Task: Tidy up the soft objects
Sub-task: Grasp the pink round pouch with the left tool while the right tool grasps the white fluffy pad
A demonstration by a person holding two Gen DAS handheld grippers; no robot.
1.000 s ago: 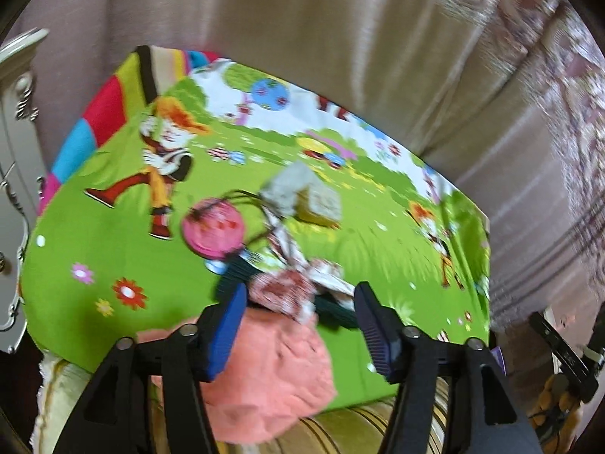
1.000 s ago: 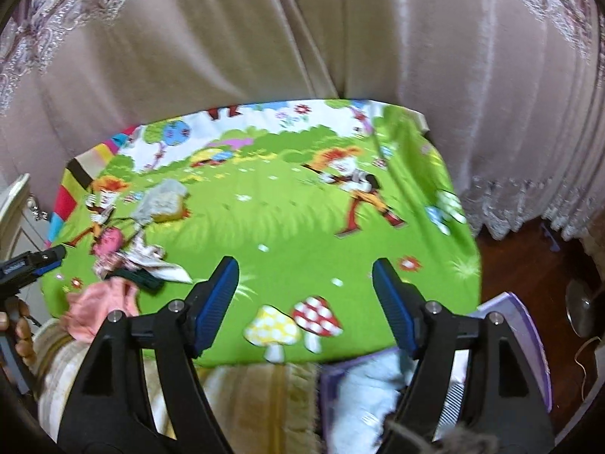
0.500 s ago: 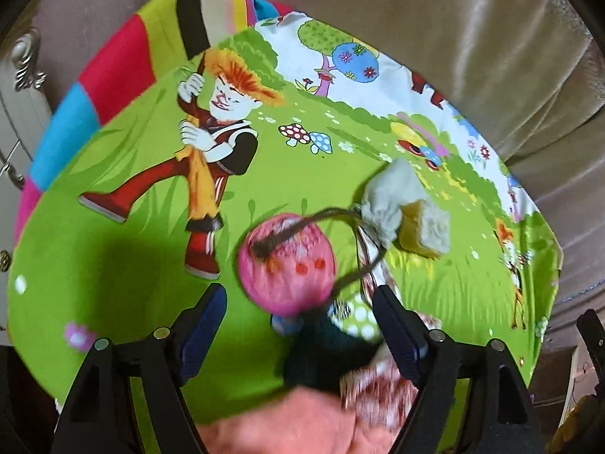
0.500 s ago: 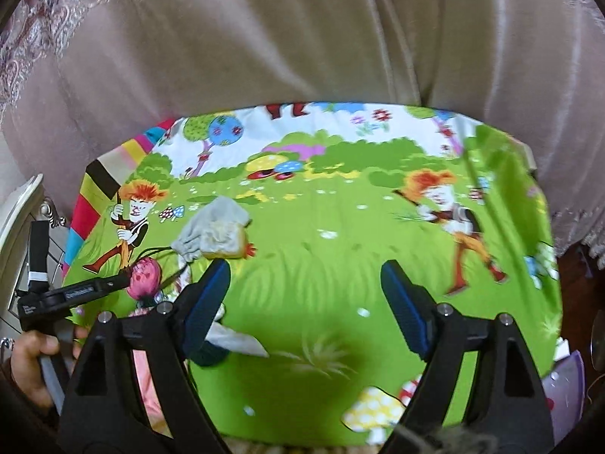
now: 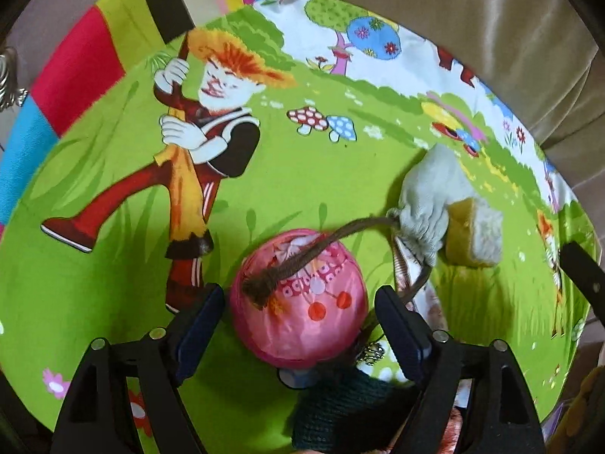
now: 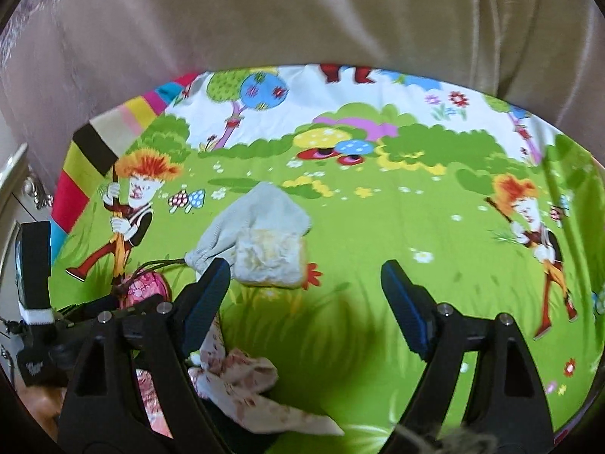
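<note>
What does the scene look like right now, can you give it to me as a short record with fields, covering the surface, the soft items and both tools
surface: cartoon-print green cloth
left tool: open, fingers either side of the pink ball, not visibly touching
pink ball: a brown cord lies across its top
grey drawstring pouch: on the cloth, cord runs to its gathered mouth
yellow sponge: lying against the pouch
floral fabric: crumpled near the front edge
right tool: open, holding nothing

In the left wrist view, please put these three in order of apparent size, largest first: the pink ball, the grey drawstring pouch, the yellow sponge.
1. pink ball, largest, though it lies nearest the camera, which enlarges it.
2. and 3. grey drawstring pouch and yellow sponge: they look about alike; I will not rank them.
</note>
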